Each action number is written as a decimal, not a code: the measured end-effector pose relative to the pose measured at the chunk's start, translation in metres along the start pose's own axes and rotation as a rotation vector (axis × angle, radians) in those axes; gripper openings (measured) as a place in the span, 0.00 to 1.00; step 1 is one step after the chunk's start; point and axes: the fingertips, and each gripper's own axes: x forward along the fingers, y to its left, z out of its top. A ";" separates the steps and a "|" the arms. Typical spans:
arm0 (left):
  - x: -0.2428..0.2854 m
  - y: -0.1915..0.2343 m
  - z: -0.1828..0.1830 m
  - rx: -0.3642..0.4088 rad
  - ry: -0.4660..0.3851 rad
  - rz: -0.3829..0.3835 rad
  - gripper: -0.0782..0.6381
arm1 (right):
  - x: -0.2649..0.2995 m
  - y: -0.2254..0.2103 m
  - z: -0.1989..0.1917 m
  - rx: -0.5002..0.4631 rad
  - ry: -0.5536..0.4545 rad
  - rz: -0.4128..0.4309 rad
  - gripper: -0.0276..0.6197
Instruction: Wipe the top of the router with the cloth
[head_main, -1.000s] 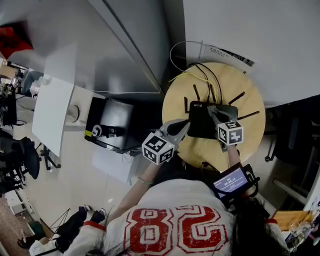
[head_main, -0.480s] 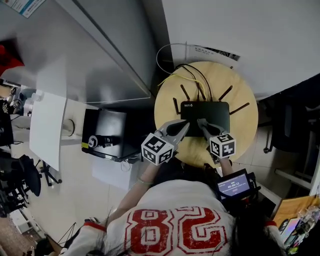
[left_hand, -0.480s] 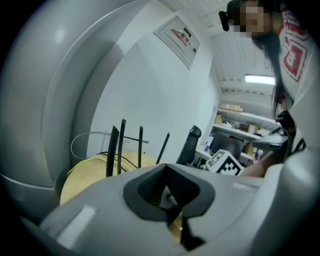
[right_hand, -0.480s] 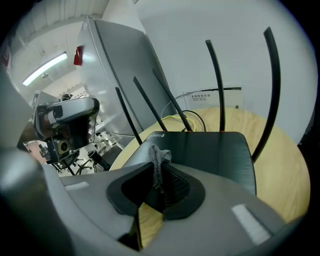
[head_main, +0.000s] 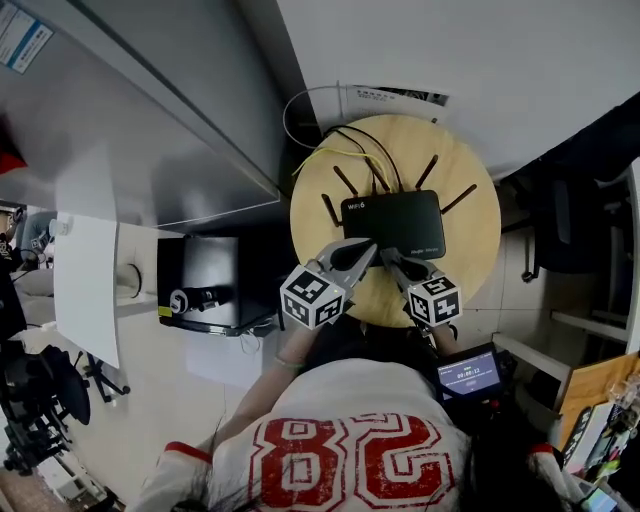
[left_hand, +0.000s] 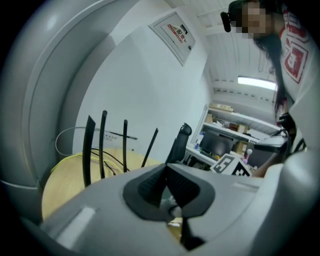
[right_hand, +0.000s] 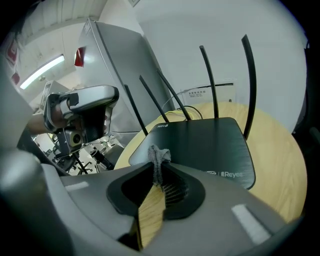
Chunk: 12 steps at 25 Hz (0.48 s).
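The black router (head_main: 392, 222) lies flat on a round wooden table (head_main: 470, 262), toward its far side, with thin antennas (right_hand: 248, 80) standing up along its far edge. The right gripper (right_hand: 159, 167) has its jaws clamped on a grey cloth (right_hand: 159, 156), a small bunch of it poking up past the tips, just at the router's near edge (whether it touches the top cannot be told). The left gripper (left_hand: 166, 172) sits just to the left, by the router's near left corner, its jaws pressed together with nothing between them.
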 end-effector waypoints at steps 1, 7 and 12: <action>0.001 -0.001 -0.001 0.001 0.002 -0.006 0.11 | -0.001 0.001 -0.002 0.003 0.000 -0.001 0.11; 0.001 -0.002 -0.001 -0.002 0.000 -0.009 0.11 | -0.001 -0.001 0.001 -0.012 0.017 -0.007 0.11; -0.005 0.007 0.002 -0.012 -0.013 0.016 0.11 | 0.009 -0.021 0.030 -0.052 0.000 -0.026 0.11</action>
